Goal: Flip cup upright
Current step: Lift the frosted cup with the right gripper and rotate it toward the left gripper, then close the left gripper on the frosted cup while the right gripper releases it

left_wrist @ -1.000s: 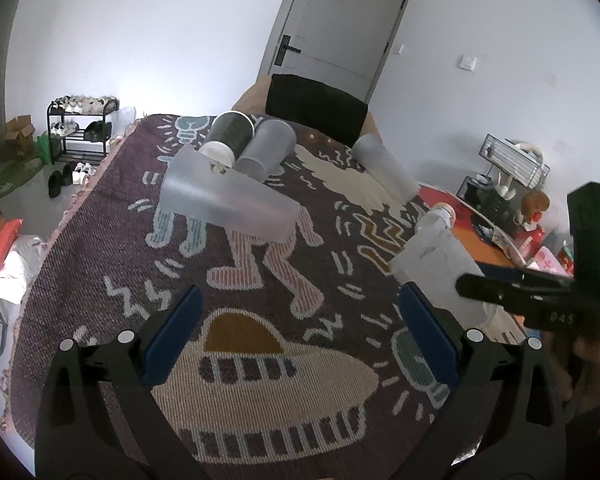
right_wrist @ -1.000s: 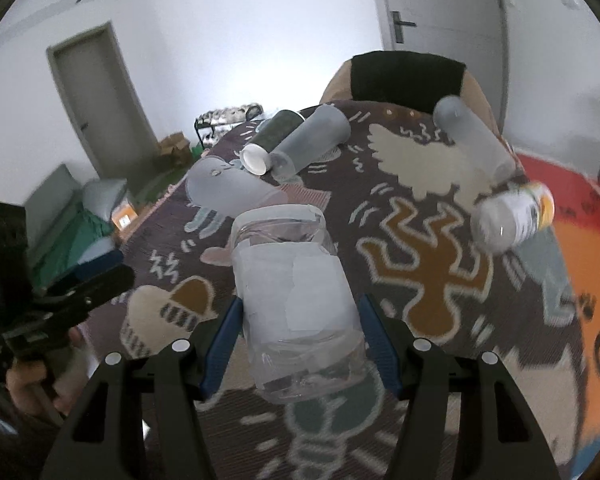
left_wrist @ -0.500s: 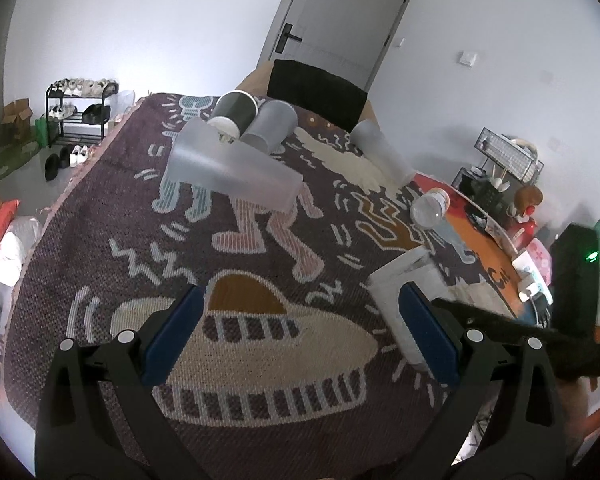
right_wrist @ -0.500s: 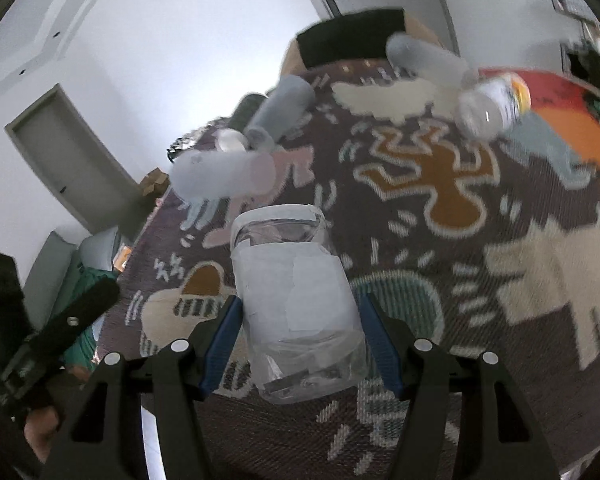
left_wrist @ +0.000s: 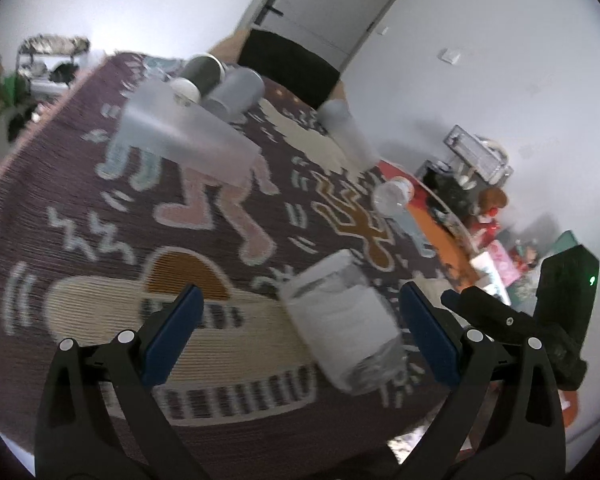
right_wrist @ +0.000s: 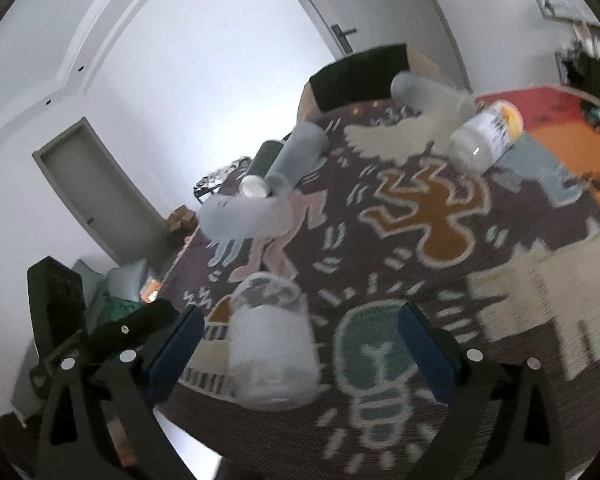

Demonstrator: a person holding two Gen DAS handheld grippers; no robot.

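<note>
We have set the clear cup (right_wrist: 274, 340) upright on the patterned table (right_wrist: 440, 264). Both the right tool (right_wrist: 298, 344) and left tool (left_wrist: 300, 322) gape wide, gripping nothing. Next, we judge, calls for drawing back without knocking it.

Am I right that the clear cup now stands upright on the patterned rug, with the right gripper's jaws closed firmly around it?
Not quite. The clear cup does stand upright on the patterned rug, but the right gripper is open: the right wrist view shows its blue pads spread wide, with gaps on both sides of the cup.
</note>
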